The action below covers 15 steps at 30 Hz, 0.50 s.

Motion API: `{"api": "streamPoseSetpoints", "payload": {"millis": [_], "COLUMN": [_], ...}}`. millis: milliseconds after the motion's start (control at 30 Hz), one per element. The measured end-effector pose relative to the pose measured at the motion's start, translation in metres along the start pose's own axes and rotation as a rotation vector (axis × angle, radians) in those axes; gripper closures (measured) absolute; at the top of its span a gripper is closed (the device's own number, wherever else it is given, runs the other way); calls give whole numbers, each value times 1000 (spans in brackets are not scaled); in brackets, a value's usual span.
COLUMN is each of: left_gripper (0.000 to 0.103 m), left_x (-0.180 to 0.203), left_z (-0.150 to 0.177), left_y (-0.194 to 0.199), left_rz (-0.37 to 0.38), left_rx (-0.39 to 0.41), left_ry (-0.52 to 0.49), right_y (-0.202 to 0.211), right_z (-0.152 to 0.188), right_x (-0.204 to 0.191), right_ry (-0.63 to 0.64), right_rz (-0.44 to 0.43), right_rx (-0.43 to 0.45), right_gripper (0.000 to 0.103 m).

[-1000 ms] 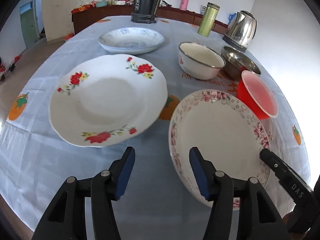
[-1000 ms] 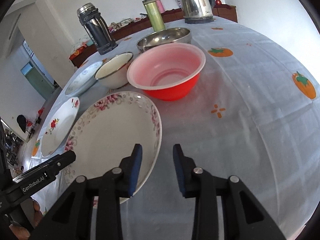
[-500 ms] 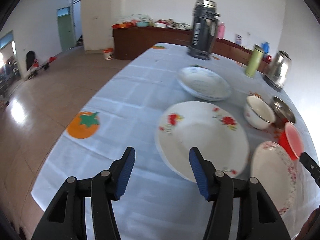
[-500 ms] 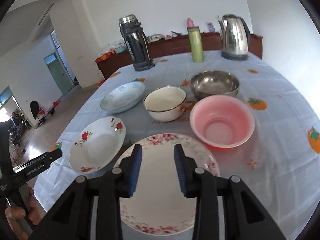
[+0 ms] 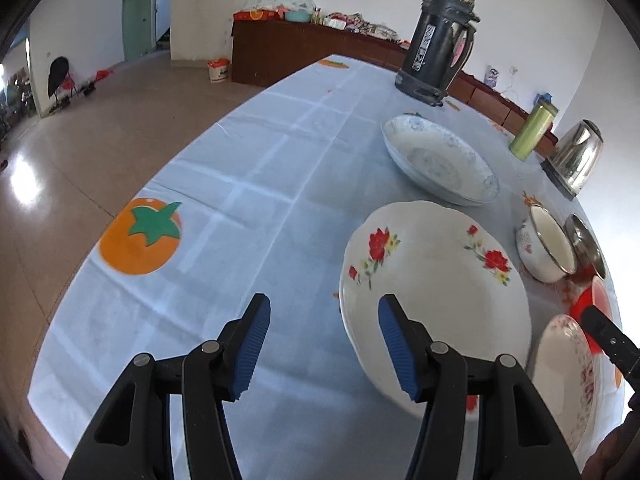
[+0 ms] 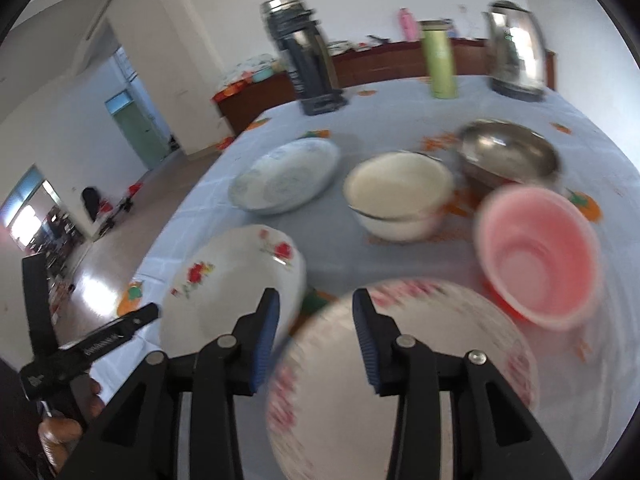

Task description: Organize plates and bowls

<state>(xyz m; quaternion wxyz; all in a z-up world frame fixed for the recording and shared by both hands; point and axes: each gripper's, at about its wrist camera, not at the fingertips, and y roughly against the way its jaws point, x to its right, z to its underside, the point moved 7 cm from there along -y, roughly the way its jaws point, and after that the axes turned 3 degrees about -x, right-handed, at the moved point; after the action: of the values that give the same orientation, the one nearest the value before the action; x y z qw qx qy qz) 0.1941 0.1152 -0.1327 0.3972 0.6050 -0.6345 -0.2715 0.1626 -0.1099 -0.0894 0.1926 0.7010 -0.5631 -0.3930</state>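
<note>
My left gripper [image 5: 324, 344] is open and empty above the table, its right finger over the near-left rim of the red-flower plate [image 5: 436, 288]. My right gripper [image 6: 316, 340] is open and empty above the far-left rim of the pink-rimmed plate [image 6: 400, 384]. The red-flower plate also shows in the right wrist view [image 6: 232, 280]. Behind them lie a blue-patterned plate [image 5: 438, 160] [image 6: 286, 176], a white enamel bowl [image 6: 400, 196] [image 5: 546, 250], a steel bowl [image 6: 508, 156] and a pink-red plastic bowl [image 6: 536, 256].
A dark thermos [image 5: 438, 44], a green flask [image 5: 534, 132] and a steel kettle [image 5: 576, 160] stand at the table's far side. The tablecloth [image 5: 240, 200] has orange fruit prints. The table's left edge drops to the floor. A wooden sideboard [image 5: 320, 52] lines the wall.
The left gripper has swung left, from facing both plates to the red-flower plate's left rim. The right gripper has pulled back and turned left, now over the pink-rimmed plate's rim. Both stayed open.
</note>
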Motion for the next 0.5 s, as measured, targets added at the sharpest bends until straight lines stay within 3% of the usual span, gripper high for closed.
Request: {"api": "streamPoseSetpoints", "payload": {"millis": [133, 400, 500], "left_gripper": [44, 44, 51], "left_x": [2, 9, 8], "left_z": [-3, -11, -12], "left_y": [-17, -33, -37], "left_rz": [14, 2, 21], "left_rx": [-50, -72, -81], "left_ry": [7, -34, -30], "right_y": [-37, -81, -92], "right_z": [-7, -9, -3], "right_x": [-8, -5, -5], "right_ry": [38, 13, 27], "right_rz": [28, 11, 27], "right_rx": [-75, -195, -218], "right_gripper": [64, 71, 78]}}
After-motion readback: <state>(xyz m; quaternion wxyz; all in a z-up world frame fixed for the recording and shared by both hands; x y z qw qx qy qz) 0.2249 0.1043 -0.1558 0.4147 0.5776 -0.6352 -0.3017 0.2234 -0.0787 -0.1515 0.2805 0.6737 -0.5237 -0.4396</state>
